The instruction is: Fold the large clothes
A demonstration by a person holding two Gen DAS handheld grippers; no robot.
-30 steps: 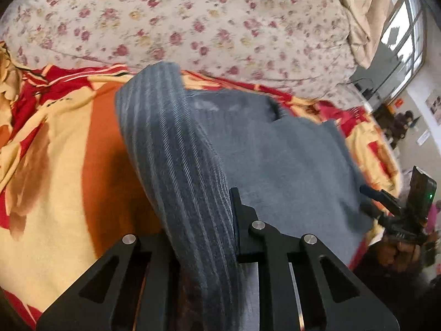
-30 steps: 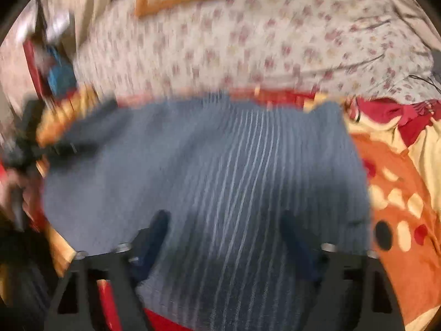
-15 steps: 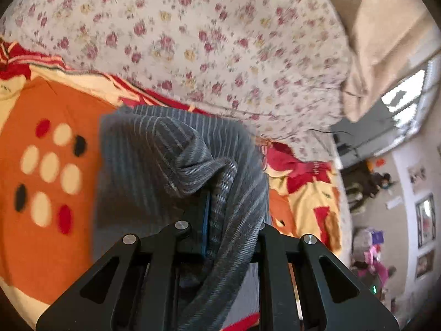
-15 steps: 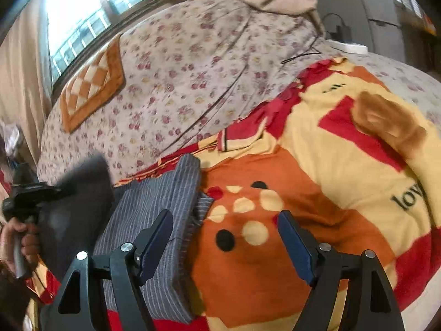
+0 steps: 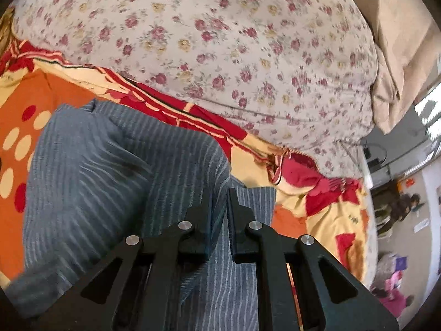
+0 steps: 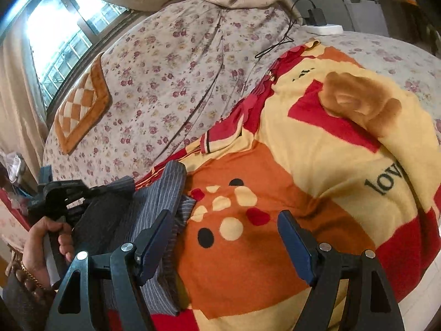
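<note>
A grey striped garment [image 5: 96, 182] lies folded on an orange, yellow and red blanket [image 5: 16, 102]. My left gripper [image 5: 219, 201] is shut on a fold of the garment and holds it over the rest of the cloth. In the right wrist view the garment [image 6: 162, 193] sits at the lower left, with the left gripper [image 6: 60, 193] and the hand holding it above it. My right gripper [image 6: 224, 229] is open and empty, over the blanket [image 6: 317, 165] just right of the garment's edge.
A floral bedsheet [image 5: 220, 41] covers the bed behind the blanket. An orange checked cushion [image 6: 82, 104] lies near the window. A charger and cable [image 6: 317, 19] sit at the bed's far side. The room floor [image 5: 399, 220] drops away to the right.
My left gripper has carried the garment's fold across onto the rest of the cloth and lowered it. My right gripper has swung right, off the garment and over the blanket, still open.
</note>
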